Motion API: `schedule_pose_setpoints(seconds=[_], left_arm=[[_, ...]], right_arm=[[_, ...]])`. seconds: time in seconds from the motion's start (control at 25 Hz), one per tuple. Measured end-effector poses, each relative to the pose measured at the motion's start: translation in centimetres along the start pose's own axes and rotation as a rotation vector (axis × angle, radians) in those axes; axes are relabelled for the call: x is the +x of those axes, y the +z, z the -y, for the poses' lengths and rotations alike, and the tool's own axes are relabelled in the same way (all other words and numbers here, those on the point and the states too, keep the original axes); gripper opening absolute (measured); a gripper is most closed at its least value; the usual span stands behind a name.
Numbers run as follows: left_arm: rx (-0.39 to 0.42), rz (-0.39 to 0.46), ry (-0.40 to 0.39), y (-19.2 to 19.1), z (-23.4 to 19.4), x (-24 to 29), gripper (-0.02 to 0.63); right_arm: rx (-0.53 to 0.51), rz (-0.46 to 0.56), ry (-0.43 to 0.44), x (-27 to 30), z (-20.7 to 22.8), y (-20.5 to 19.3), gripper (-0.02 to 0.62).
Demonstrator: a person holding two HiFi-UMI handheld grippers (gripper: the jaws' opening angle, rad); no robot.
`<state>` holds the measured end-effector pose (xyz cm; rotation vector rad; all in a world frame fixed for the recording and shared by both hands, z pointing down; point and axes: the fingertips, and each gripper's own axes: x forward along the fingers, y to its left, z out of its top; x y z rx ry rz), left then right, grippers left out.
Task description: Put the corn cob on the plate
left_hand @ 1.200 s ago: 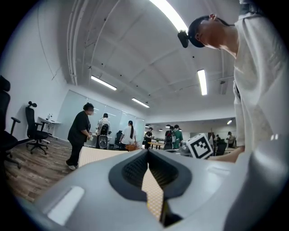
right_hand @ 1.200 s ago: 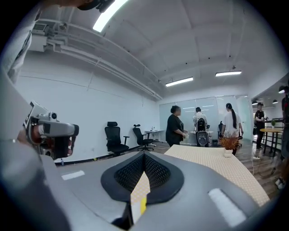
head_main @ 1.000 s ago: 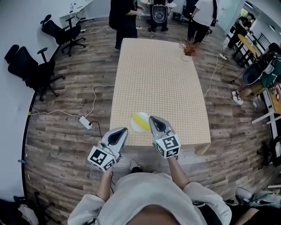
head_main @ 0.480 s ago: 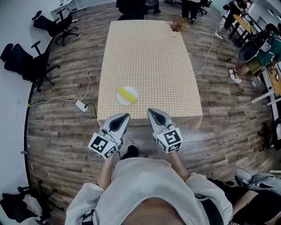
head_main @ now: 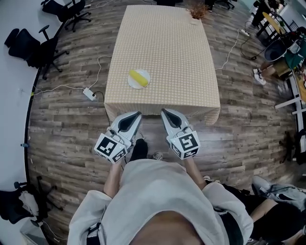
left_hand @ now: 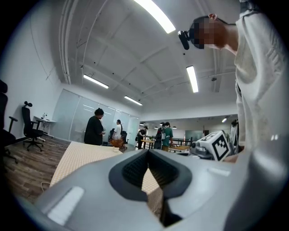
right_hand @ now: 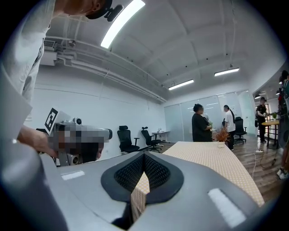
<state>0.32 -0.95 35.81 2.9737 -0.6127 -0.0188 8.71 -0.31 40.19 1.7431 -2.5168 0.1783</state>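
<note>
Corn cob (head_main: 139, 77), yellow and single, lies on the one white plate (head_main: 130, 82), which sits near the left front corner of the long table (head_main: 167, 48) with its tan checked cloth. Far left in the head view, black office chairs (head_main: 28, 45) stand against the wall, at least two of them, though their exact number is hard to tell. Nearer the table, one white power strip (head_main: 89, 93) lies on the wooden floor with a cable running from it. The left gripper (head_main: 134, 116) hangs over the floor just short of the table's front edge, its jaws clenched together on nothing; the left gripper view shows the ribbed pads (left_hand: 135, 168) meeting in front of the cloth. Just beside it, the right gripper (head_main: 166, 114) is likewise closed tight and empty, its pads (right_hand: 132, 172) pressed together in the right gripper view. Between the two grippers and the plate lies only the table's front edge with its hanging cloth. At the table's far end stands one dried brown plant (head_main: 197, 9). Beyond it the right gripper view shows two standing people (right_hand: 201, 122). Far right, a seated person in green (head_main: 294, 53) is at a desk.
</note>
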Motion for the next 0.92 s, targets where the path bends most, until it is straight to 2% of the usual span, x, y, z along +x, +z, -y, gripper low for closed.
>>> schedule_pose_setpoints(seconds=[0.4, 0.92], left_arm=[[-0.006, 0.018, 0.020, -0.3, 1.9, -2.9, 0.008], [0.006, 0.022, 0.027, -0.4, 3.0, -3.6, 0.008]], right_arm=[[-0.025, 0.016, 0.030, -1.5, -3.0, 0.1, -0.003], [-0.036, 0.029, 0.042, -2.2, -3.7, 0.4, -0.003]])
